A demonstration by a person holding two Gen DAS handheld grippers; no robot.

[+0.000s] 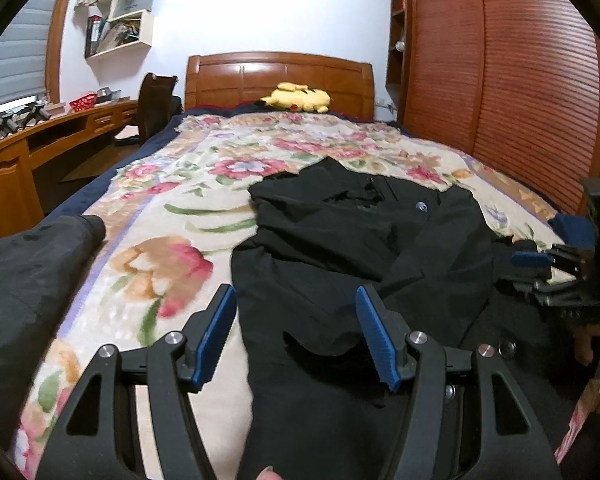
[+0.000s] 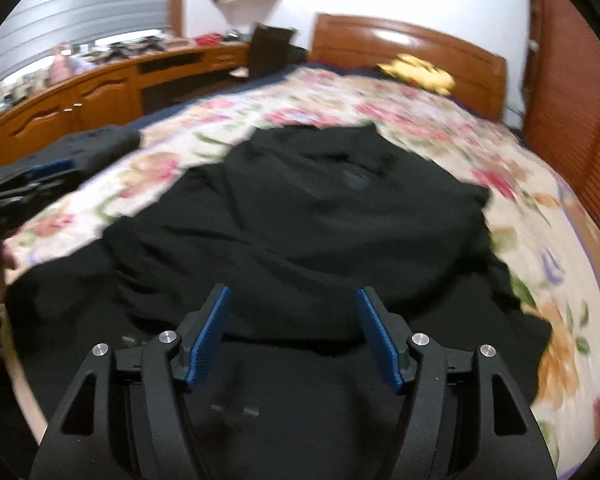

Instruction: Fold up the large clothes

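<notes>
From the left wrist cam we see our left gripper (image 1: 296, 334) with its jaws spread wide and gripping nothing, hovering over the near left edge of the black coat (image 1: 364, 248), which lies crumpled on the floral bedspread (image 1: 172, 200). The right gripper (image 1: 540, 258) pokes in at the far right edge. From the right wrist cam, blurry, our right gripper (image 2: 294, 334) is spread wide too, empty, right above the coat (image 2: 320, 220).
</notes>
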